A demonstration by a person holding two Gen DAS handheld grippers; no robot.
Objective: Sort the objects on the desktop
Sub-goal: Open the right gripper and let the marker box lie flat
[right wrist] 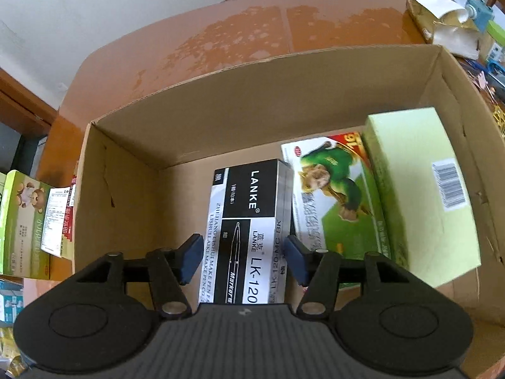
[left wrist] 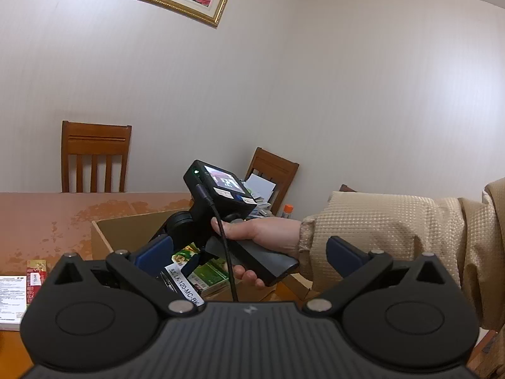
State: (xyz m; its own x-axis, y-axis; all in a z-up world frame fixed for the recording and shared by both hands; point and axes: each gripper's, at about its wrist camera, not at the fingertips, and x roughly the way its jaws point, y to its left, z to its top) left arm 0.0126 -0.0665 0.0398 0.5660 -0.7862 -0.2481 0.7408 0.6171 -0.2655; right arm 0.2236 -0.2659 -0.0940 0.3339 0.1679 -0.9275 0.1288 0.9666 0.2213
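Right gripper (right wrist: 243, 257) released, straddling LANKE marker box (right wrist: 249, 221) at 6 o'clock in cardboard box (right wrist: 221, 101); left gripper (left wrist: 249, 255) open, empty.

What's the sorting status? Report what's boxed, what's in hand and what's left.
Done: the cardboard box holds the LANKE marker box, a green cartoon-figure box and a pale green box. In hand: nothing; the right gripper is open astride the marker box, pads clear, and the left gripper is open. Left: the bear-print box and red-and-white pack outside the box.
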